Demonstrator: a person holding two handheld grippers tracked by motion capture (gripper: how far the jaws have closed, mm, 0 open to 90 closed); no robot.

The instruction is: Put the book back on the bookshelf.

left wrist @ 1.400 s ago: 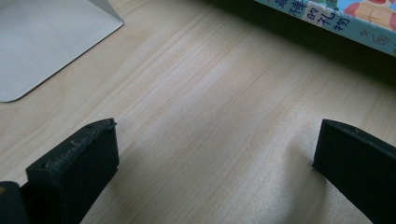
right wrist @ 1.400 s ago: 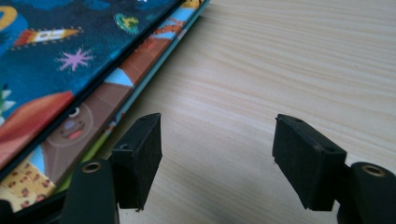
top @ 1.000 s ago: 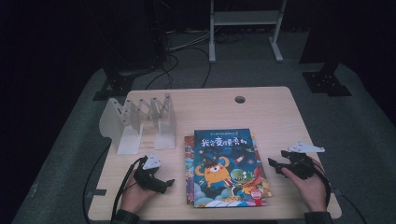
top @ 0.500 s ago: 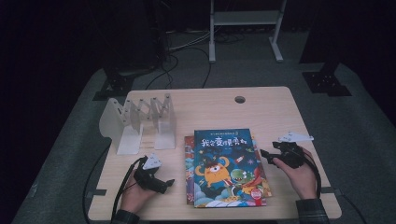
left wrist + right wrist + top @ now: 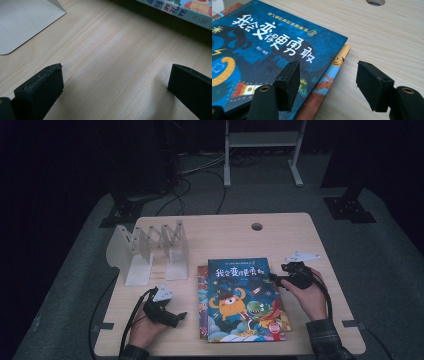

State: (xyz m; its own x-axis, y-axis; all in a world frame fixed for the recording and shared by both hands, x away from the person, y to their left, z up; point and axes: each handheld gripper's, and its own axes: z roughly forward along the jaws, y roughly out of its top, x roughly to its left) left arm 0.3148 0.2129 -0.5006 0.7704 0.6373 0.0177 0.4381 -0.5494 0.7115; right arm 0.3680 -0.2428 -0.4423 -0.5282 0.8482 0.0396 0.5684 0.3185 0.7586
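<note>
A blue picture book (image 5: 242, 297) with an orange monster on its cover lies on top of other books (image 5: 201, 305) at the table's middle front. My right gripper (image 5: 276, 280) is at the stack's right edge, pointing left. In the right gripper view its jaws stand apart, one above the blue cover (image 5: 262, 50), the other over bare wood, with the lower book's edge (image 5: 337, 58) between them and nothing gripped. My left gripper (image 5: 177, 317) rests on the table left of the books, open. In the left gripper view only wood lies between the fingertips (image 5: 47, 77).
A white folding book rack (image 5: 150, 252) stands at the back left; its base plate (image 5: 22, 22) is near the left gripper. There is a round cable hole (image 5: 257, 226) at the table's far edge. Bare wood (image 5: 330, 310) lies right of the books.
The right hand has moved left and away from the person, up to the right edge of the book stack. The left hand has stayed put.
</note>
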